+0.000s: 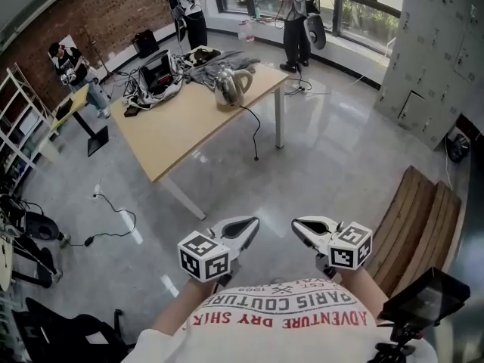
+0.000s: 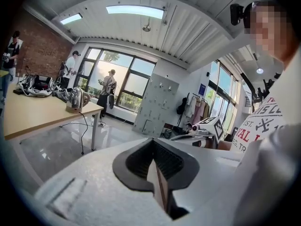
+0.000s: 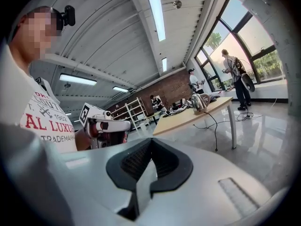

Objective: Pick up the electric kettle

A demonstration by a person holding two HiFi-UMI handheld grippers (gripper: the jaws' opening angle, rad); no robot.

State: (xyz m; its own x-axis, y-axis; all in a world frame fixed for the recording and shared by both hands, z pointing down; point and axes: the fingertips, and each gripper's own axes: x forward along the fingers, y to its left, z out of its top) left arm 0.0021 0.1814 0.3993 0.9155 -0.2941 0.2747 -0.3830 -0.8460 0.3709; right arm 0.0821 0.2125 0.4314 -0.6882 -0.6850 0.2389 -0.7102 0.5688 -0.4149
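Standing upright near the far end of the worktop (image 1: 189, 131), the electric kettle (image 1: 231, 86) has its cord (image 1: 255, 131) trailing off the edge and clutter (image 1: 162, 78) beside it. The left gripper (image 1: 246, 226) and right gripper (image 1: 305, 228) are both fully closed, empty and well apart from it. Approach first, open one gripper early, take the handle, and keep clear of the cord.
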